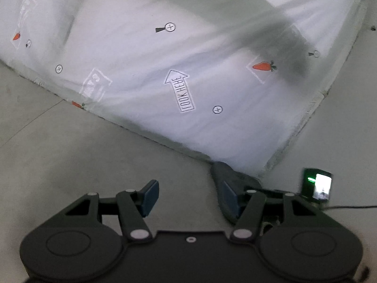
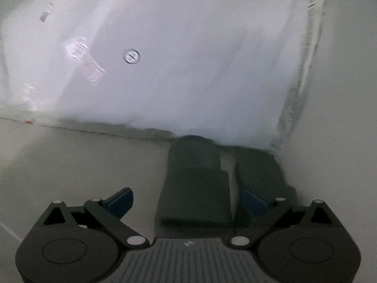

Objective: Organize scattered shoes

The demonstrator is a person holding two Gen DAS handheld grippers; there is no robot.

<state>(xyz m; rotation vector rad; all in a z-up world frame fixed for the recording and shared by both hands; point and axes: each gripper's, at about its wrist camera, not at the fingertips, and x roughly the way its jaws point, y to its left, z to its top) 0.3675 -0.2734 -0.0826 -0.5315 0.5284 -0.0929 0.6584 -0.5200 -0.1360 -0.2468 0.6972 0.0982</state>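
Two dark slippers lie side by side on the pale floor, toes pointing far, their toe ends tucked against the near edge of a white sheet. In the right wrist view the left slipper lies straight ahead of the right gripper, its heel end between the two spread blue pads, nearer the right pad than the left. The right slipper sits just beside the first with a thin strip of floor showing between them, and the right-hand pad overlaps its near end; whether pad and slipper touch I cannot tell, as the view is blurred. The jaws stand wide apart and hold nothing.

In the left wrist view only one slipper shows, at the near right, its toe at the corner of the sheet. It lies to the right of the left gripper, behind that gripper's right pad, and not between the pads. This gripper is also spread open with bare floor between its pads.

The sheet is printed with carrots, small circled crosses and an arrow reading "LOOK HERE". A dark shadow falls across its far right part. A small device with a lit screen and green light sits near the right edge.
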